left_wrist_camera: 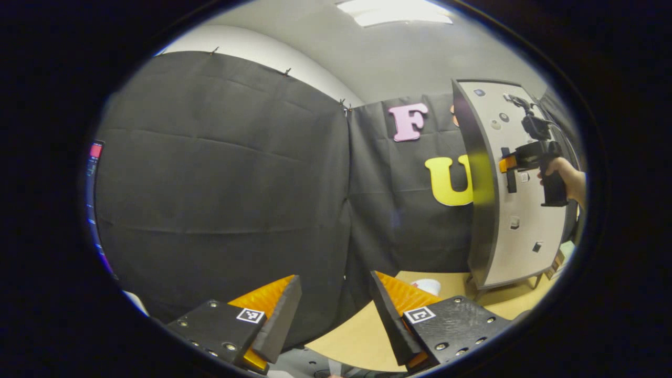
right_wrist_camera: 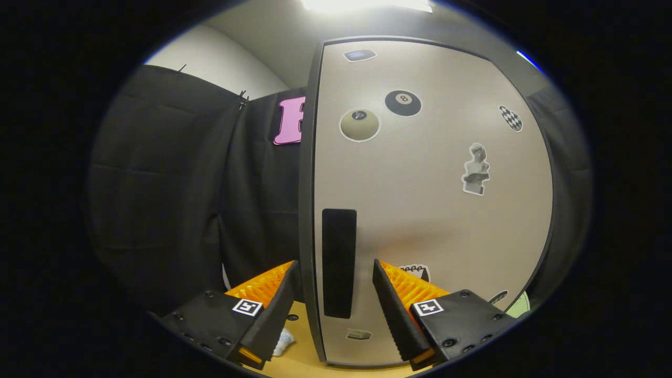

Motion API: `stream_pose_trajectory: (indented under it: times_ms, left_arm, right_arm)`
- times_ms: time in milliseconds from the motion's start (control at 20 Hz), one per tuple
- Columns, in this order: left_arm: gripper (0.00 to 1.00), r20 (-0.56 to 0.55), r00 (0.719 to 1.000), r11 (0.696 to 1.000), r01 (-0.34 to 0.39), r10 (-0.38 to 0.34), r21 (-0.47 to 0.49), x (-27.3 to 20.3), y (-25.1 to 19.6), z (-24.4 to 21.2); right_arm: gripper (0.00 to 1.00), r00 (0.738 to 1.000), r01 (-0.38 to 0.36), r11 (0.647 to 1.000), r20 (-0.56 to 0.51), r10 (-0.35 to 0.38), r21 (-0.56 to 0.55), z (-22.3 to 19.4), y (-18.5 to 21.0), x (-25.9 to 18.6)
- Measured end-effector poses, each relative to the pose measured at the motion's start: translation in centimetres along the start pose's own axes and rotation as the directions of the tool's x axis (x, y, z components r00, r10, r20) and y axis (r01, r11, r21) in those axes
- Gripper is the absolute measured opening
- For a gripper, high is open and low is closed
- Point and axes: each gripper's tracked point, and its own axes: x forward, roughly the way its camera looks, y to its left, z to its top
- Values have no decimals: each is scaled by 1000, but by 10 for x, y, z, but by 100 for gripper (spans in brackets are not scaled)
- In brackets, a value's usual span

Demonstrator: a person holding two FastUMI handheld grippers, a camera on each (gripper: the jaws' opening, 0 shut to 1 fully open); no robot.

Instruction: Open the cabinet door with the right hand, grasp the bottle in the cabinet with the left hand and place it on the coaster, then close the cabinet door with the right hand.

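Cabinet door [right_wrist_camera: 430, 210] handle [right_wrist_camera: 338, 262] between fingers [right_wrist_camera: 273, 310] (spread).

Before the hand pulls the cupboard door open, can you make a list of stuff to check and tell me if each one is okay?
1. Right gripper open: ok.
2. Handle lined up between its fingers: ok.
3. Fingers pressing on the handle: not ok, a gap shows on both sides.
4. Cabinet door shut now: cannot tell.
5. Left gripper open, holding nothing: ok.
6. Left gripper out of the door's swing: cannot tell.
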Motion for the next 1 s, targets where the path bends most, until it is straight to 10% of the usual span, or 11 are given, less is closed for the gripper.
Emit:
stream_pose_trajectory:
  times_ms: [250, 350, 500, 1000]
  left_arm:
    - [81, -3, 1000, 1000, -9, 9, -4, 6, 18, -3]
    - [79, 2, 1000, 1000, 1, -1, -6, 8, 18, -2]
    - [79, 12, 1000, 1000, 26, -26, -5, 11, 16, -1]
    - [80, 28, 977, 977, 212, -212, -12, 23, -7, -6]
  right_arm:
    - [63, 994, 69, 997, -83, -68, 20, -10, -4, 15]
    - [33, 994, 68, 997, -92, -65, 32, -9, -2, 17]
    - [18, 992, 59, 997, -113, -54, 43, -11, -2, 15]
    - [12, 988, -77, 993, -126, 87, 86, -12, -6, -11]
